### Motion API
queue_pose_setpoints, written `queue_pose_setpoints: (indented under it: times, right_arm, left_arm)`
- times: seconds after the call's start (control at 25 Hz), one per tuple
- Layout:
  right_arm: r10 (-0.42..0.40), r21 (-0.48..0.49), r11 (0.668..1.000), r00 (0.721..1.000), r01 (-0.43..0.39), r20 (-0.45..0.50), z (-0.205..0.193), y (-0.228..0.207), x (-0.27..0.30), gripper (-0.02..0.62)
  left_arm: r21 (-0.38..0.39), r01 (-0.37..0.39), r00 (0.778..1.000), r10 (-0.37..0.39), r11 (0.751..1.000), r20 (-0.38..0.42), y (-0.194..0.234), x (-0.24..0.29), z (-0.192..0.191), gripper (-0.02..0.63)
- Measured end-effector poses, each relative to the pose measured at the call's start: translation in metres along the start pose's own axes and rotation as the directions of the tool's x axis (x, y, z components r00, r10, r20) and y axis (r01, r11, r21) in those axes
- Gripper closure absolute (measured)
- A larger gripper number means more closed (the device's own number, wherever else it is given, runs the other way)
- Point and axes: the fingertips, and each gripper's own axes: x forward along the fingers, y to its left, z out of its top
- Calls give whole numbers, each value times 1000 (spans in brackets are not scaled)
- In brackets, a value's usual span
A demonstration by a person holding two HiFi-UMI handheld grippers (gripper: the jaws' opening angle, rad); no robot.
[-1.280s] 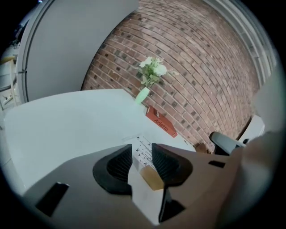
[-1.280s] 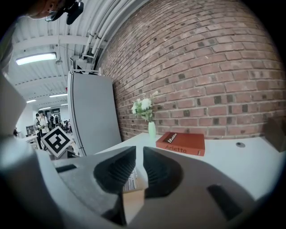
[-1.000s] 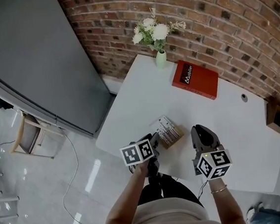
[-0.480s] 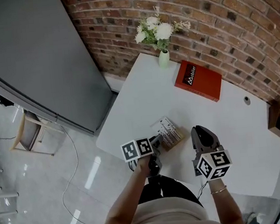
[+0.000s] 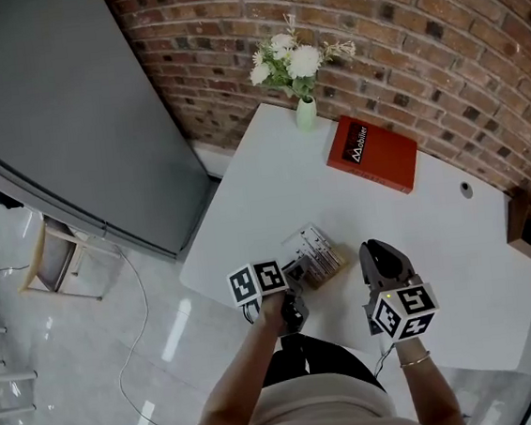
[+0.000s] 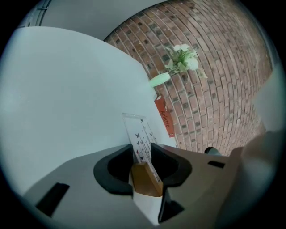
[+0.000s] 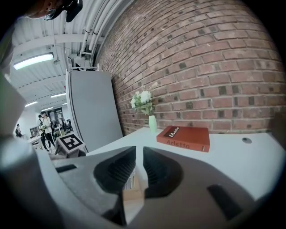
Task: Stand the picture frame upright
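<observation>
The picture frame (image 5: 315,252), a clear panel with small butterflies on a wooden base, rests tilted on the white table (image 5: 272,187) near its front edge. My left gripper (image 5: 297,271) is at the frame's left side. In the left gripper view the panel (image 6: 139,134) and the wooden base (image 6: 145,180) sit between the jaws of the left gripper (image 6: 142,150). Those jaws have just been closing and now meet the panel's two side edges. My right gripper (image 5: 379,247) hovers just right of the frame, jaws nearly together and empty (image 7: 139,156).
A red book (image 5: 371,153) lies at the back of the table by the brick wall, and a green vase of white flowers (image 5: 305,110) stands to its left. A wooden box (image 5: 528,222) sits at the far right. The table's left edge drops to the floor.
The left gripper has rolled, so its marker cube now shows two faces, and it has edged in against the frame. The right gripper has stayed put.
</observation>
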Motion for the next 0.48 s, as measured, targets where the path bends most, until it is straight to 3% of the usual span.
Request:
queue_pose_setpoints:
  times: [0.24, 0.48]
  right_arm:
    - [51, -24, 998, 995, -54, -87, -12, 7, 10, 558]
    - [107, -69, 989, 959, -129, -262, -40, 14, 32, 548]
  left_arm:
    - [-17, -17, 1000, 17, 1000, -1, 4, 2, 2, 535]
    - [-17, -21, 1000, 22, 1000, 5, 5, 1, 2, 540]
